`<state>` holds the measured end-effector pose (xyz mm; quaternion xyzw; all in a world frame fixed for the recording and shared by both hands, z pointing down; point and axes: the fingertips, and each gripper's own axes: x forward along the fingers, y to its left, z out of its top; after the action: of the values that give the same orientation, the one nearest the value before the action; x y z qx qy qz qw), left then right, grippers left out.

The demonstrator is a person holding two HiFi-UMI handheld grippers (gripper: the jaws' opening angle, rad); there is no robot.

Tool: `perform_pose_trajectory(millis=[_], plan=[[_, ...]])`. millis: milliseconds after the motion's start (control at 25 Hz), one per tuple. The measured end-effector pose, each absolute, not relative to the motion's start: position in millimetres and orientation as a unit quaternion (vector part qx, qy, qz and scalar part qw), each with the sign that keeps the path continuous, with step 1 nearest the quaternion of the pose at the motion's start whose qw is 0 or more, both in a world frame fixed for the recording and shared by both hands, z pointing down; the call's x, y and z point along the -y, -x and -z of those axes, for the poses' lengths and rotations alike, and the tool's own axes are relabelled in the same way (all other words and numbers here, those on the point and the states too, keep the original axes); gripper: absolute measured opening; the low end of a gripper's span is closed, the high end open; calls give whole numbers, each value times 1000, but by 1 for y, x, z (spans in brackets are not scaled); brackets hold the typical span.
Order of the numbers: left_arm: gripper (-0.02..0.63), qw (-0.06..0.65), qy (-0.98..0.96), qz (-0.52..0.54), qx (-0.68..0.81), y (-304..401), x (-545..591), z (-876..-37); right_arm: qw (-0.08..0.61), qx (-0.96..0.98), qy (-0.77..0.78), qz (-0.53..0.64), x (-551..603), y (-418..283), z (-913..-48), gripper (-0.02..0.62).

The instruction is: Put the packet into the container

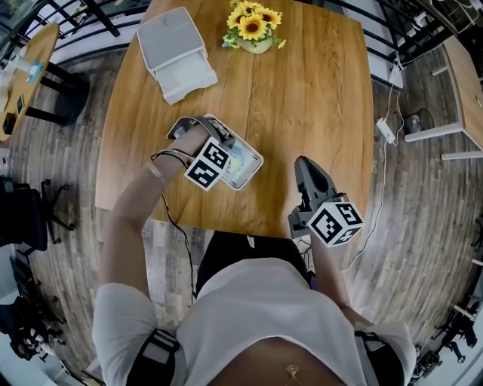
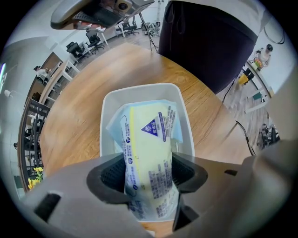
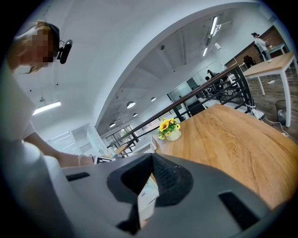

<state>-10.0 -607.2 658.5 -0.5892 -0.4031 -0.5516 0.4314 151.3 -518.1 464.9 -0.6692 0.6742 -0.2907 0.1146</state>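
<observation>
My left gripper (image 2: pixel 148 175) pinches packet (image 2: pixel 151 137), long axis pointing into container (image 2: pixel 139 89); right gripper (image 3: pixel 150 179), farther from it, nips white slip (image 3: pixel 148 199).

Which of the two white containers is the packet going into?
The open container under the left gripper, at the table's near edge; the packet leans into it. The other container sits by the sunflowers.

Head view: the left gripper (image 1: pixel 210 154) sat right over the container (image 1: pixel 254 160), so most of the packet (image 1: pixel 240 163) in it was covered. On that gripper's own camera the jaws hid the packet's near end and the container's near wall, and the print was too small to read. The right gripper (image 3: pixel 150 179), well off from the container, pinched a white slip (image 3: pixel 146 200), no clue what.
</observation>
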Motion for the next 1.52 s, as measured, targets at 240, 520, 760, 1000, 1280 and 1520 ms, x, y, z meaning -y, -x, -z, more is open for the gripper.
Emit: perform_pose_trajectory(millis=[240, 520, 760, 1000, 1280, 1520], plan=[[310, 412, 611, 550, 393, 9, 609, -655, 113, -679, 662, 296, 522, -144, -466, 11], [357, 388, 629, 552, 385, 10, 611, -635, 116, -685, 655, 296, 527, -141, -464, 11], [364, 289, 742, 512, 322, 1, 612, -585, 119, -692, 646, 298, 533, -136, -466, 11], [362, 177, 878, 403, 189, -22, 623, -530, 117, -704, 634, 297, 542, -128, -464, 11], [360, 83, 948, 308, 11, -16, 632, -509, 112, -728, 613, 285, 560, -109, -454, 11], [359, 39, 964, 244, -96, -7, 618, -502, 104, -744, 599, 277, 570, -93, -453, 11]])
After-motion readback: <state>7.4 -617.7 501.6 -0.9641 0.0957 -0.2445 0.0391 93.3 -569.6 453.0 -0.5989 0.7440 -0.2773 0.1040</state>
